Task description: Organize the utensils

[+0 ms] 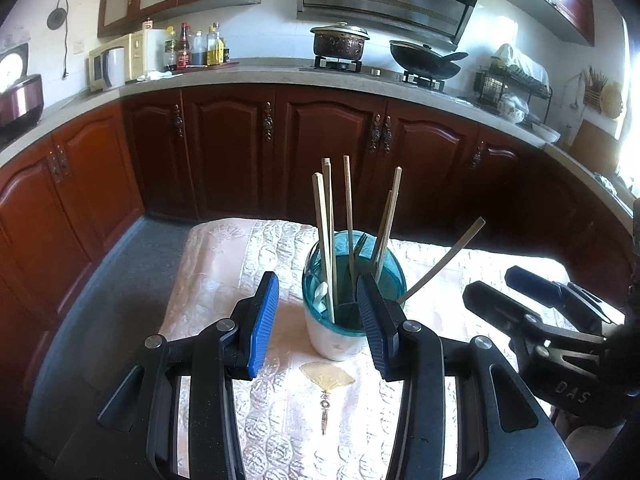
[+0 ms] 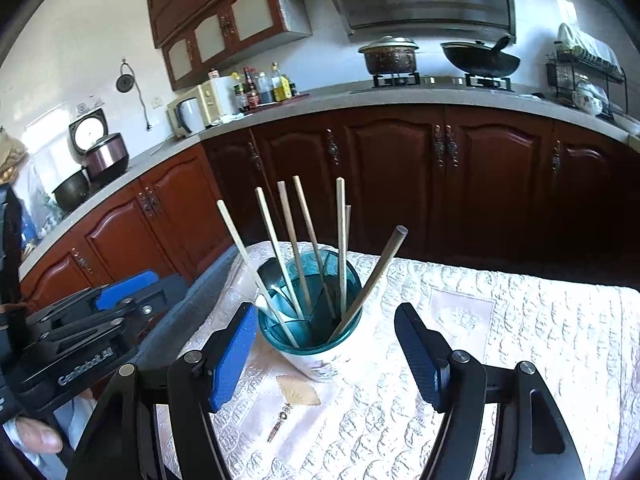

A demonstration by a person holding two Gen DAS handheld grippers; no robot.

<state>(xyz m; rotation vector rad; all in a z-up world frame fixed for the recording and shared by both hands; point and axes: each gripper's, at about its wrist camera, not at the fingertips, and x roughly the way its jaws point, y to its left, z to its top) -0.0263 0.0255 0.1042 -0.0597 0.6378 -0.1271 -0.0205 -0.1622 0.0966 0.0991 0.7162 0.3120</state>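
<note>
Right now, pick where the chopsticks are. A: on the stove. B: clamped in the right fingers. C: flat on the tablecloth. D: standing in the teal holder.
D: the chopsticks stand upright inside the teal holder, and both grippers are open and hold nothing.

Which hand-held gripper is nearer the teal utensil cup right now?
Left. The left hand-held gripper is open with its right finger at the teal utensil cup. The right hand-held gripper is open just short of it, holding nothing.
</note>
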